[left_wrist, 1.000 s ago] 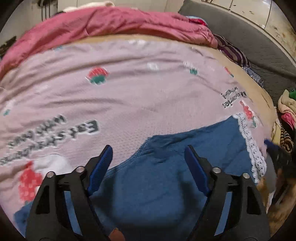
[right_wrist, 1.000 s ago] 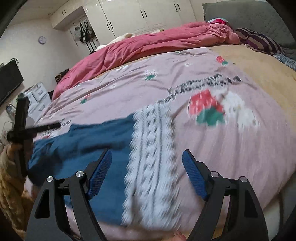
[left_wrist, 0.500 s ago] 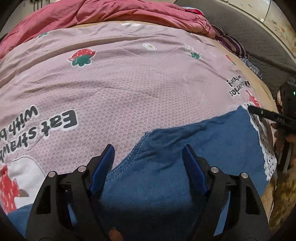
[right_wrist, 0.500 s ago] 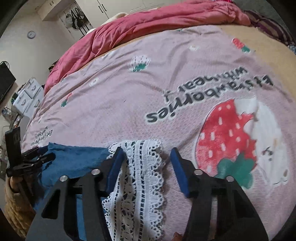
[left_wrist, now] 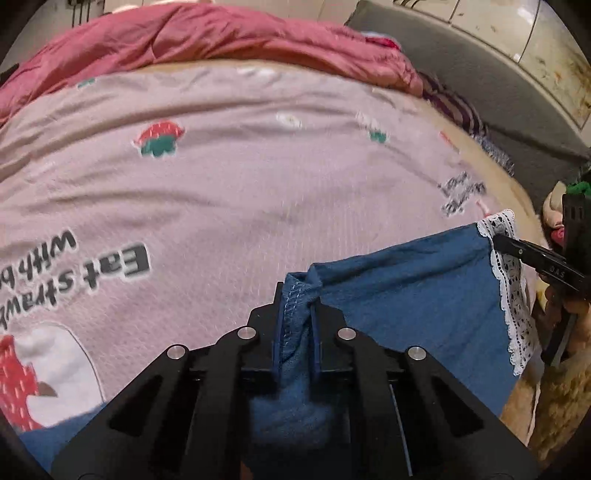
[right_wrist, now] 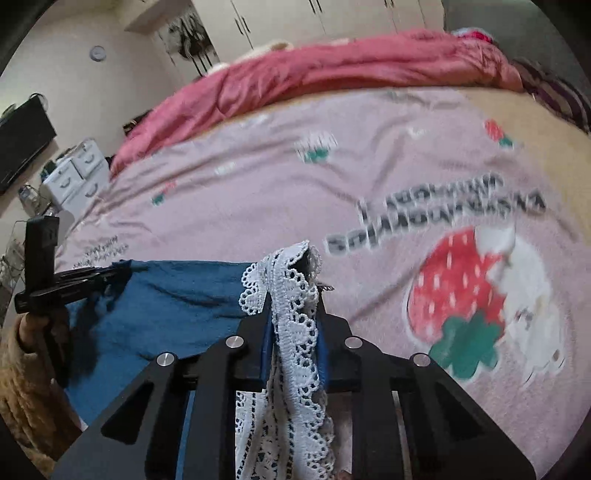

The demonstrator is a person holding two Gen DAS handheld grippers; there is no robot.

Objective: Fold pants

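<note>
We are in a bedroom of a home. Before us a bed [right_wrist: 546,110] fills nearly both views, spread with a pink blanket [left_wrist: 240,177] printed with strawberries and lettering, and a rumpled red quilt [right_wrist: 332,74] lies heaped along it at twelve o'clock. In the right wrist view white wardrobe doors [right_wrist: 332,14] stand behind the quilt, bags hang on the wall [right_wrist: 192,44] at eleven o'clock beside a round clock [right_wrist: 98,52], and at nine o'clock we see a small white drawer unit [right_wrist: 77,173] and a dark screen [right_wrist: 22,144]. At two o'clock in the left wrist view rises a grey padded headboard [left_wrist: 480,81].
</note>
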